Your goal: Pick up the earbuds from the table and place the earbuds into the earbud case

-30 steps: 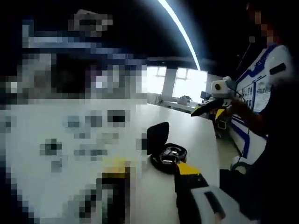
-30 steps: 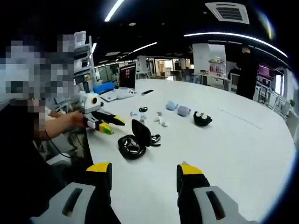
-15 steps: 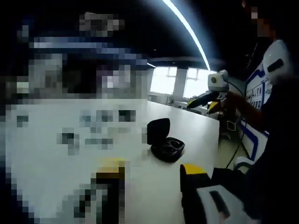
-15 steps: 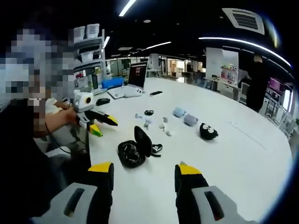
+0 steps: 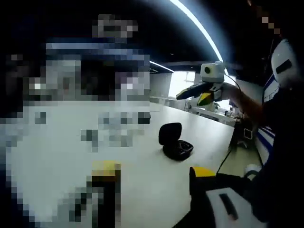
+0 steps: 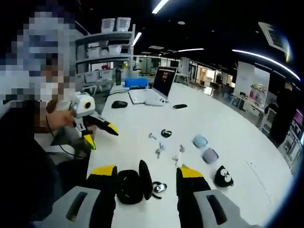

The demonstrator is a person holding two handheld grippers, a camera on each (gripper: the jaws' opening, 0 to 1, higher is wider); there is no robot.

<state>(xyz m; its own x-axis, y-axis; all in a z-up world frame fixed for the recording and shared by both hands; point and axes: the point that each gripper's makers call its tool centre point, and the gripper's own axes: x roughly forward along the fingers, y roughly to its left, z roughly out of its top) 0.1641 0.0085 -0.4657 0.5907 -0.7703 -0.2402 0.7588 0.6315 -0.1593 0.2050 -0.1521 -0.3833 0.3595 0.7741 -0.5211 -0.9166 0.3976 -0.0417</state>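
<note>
Right gripper point(image 6: 145, 178) has neared the open earbud case point(image 6: 134, 186)

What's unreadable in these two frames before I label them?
- Left gripper view: mosaic patches cover most of the table; what lies there cannot be told.
- Left gripper view: inside of the open black case is too small and dark to show any contents.
- Right gripper view: small white earbuds are too tiny to count surely.
- Right gripper view: the laptop screen is too small to read.

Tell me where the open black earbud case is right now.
In the right gripper view, the open black earbud case sits on the white table between the right gripper jaws, with a dark earbud beside it.
</note>
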